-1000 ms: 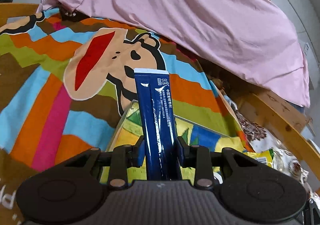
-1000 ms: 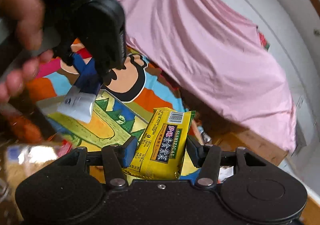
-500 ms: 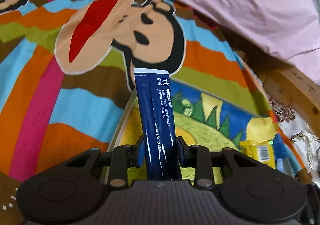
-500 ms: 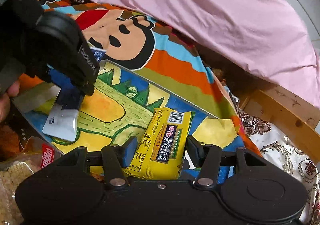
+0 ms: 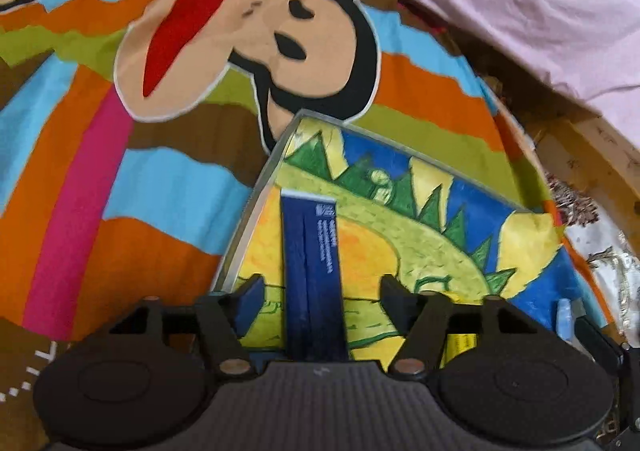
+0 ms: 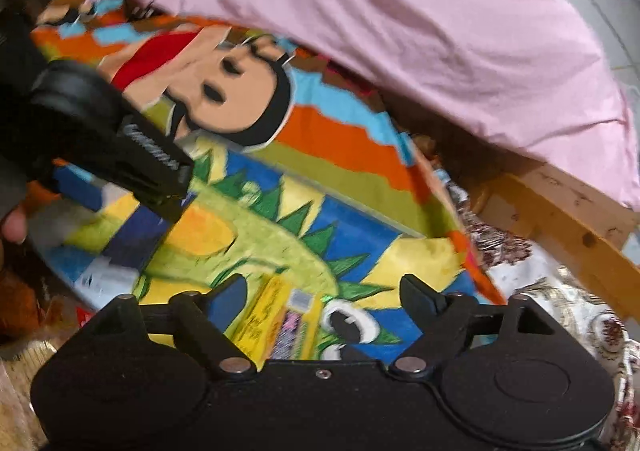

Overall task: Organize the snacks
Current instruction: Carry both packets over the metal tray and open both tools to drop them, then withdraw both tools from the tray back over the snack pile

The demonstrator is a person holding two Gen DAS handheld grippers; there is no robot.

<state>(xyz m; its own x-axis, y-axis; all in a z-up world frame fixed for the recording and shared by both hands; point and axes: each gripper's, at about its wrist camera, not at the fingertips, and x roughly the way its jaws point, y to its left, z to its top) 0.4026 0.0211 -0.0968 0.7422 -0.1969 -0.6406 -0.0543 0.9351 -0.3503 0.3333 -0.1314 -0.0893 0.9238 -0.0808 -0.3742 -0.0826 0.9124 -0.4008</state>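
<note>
The left tool [image 5: 322, 287] has its two fingers wide apart; its jaws have just been opening, and the dark blue stick pack [image 5: 312, 275] lies between them with a gap on each side, so no pad presses on it; the pack points straight ahead from the tool and lies on the picture tray [image 5: 436, 219], a flat tray with a yellow, green and blue drawing on it; its far end is pale.

The right tool [image 6: 322, 293] also has its fingers far apart; its jaws have just been opening too; the yellow snack packet [image 6: 272, 319] lies between them, nearer the left finger, on the same tray, and the right finger is not touching it; whether the left finger touches it cannot be told, as the picture is blurred there.

Ahead and to the left of the right tool, the left tool shows as a big black shape, with a bit of a hand [image 6: 12, 227] at the edge; the blue pack lies under it.

Past the tray is a bright striped cloth [image 5: 168, 187] with a cartoon face; farther off lies a pink sheet [image 6: 400, 31]; to the right runs a wooden frame [image 6: 560, 203].
</note>
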